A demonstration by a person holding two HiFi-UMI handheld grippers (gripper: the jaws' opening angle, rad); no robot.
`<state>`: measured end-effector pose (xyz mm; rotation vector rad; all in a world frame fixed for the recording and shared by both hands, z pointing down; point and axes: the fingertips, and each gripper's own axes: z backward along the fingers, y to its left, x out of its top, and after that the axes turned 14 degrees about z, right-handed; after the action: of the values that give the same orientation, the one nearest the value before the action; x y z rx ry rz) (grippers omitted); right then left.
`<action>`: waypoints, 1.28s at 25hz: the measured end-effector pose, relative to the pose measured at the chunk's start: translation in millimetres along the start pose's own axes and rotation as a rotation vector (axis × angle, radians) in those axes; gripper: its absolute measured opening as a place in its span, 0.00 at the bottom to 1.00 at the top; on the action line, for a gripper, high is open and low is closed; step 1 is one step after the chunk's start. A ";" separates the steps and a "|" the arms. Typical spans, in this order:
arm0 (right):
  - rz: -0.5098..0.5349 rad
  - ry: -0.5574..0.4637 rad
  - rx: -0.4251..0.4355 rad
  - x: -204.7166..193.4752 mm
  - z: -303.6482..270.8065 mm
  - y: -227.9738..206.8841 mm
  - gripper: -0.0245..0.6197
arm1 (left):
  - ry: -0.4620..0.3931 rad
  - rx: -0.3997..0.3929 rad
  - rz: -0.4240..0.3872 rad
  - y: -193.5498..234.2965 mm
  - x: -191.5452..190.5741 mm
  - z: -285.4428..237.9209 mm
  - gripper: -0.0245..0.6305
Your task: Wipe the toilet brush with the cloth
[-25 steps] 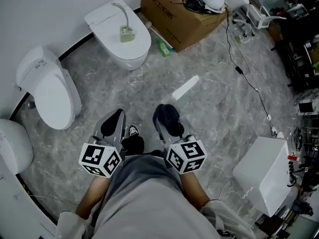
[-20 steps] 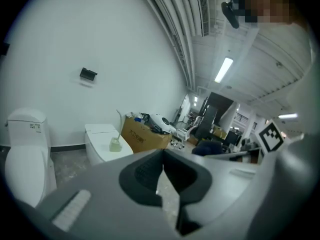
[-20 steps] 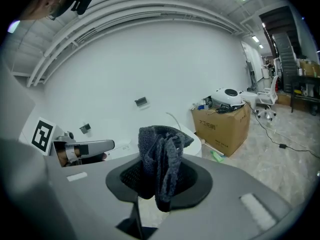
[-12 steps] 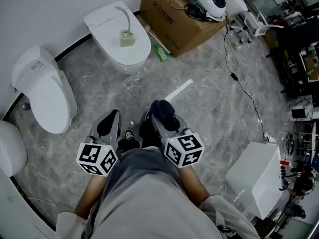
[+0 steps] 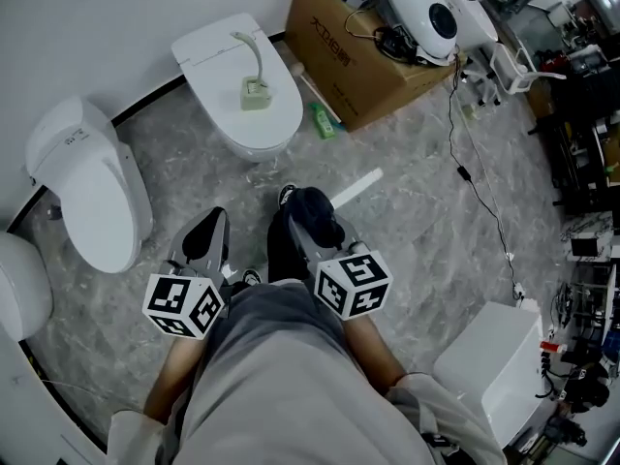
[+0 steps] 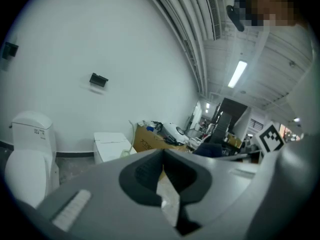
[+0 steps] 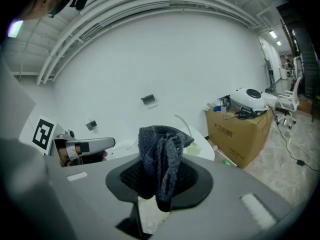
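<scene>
A step has brought the person nearer the toilet (image 5: 208, 51) whose lid bears the toilet brush (image 5: 255, 93), right gripper (image 5: 306, 229) clamped on the dark cloth (image 7: 159, 159), left gripper (image 5: 205, 238) closed on nothing, so wiping is yet to start

Left gripper (image 6: 162, 158): jaws closed tip to tip, nothing between them. Beyond, a white wall (image 6: 125, 44) with a small black fixture (image 6: 98, 80). Upright toilet (image 6: 27, 154) far left, second white toilet (image 6: 111, 145) beside a cardboard box (image 6: 149, 141), and a strip light (image 6: 239, 74) lit overhead.
</scene>
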<state>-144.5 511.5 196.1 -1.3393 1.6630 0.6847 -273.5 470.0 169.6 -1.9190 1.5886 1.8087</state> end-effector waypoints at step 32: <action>0.036 0.040 0.330 127.3 -236.0 -268.5 0.20 | -0.147 0.377 -0.002 42.6 151.8 -316.2 0.04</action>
<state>39.9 180.9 222.6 -1.0951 1.7469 0.3839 -115.0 154.3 175.2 -1.5832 1.7246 1.4759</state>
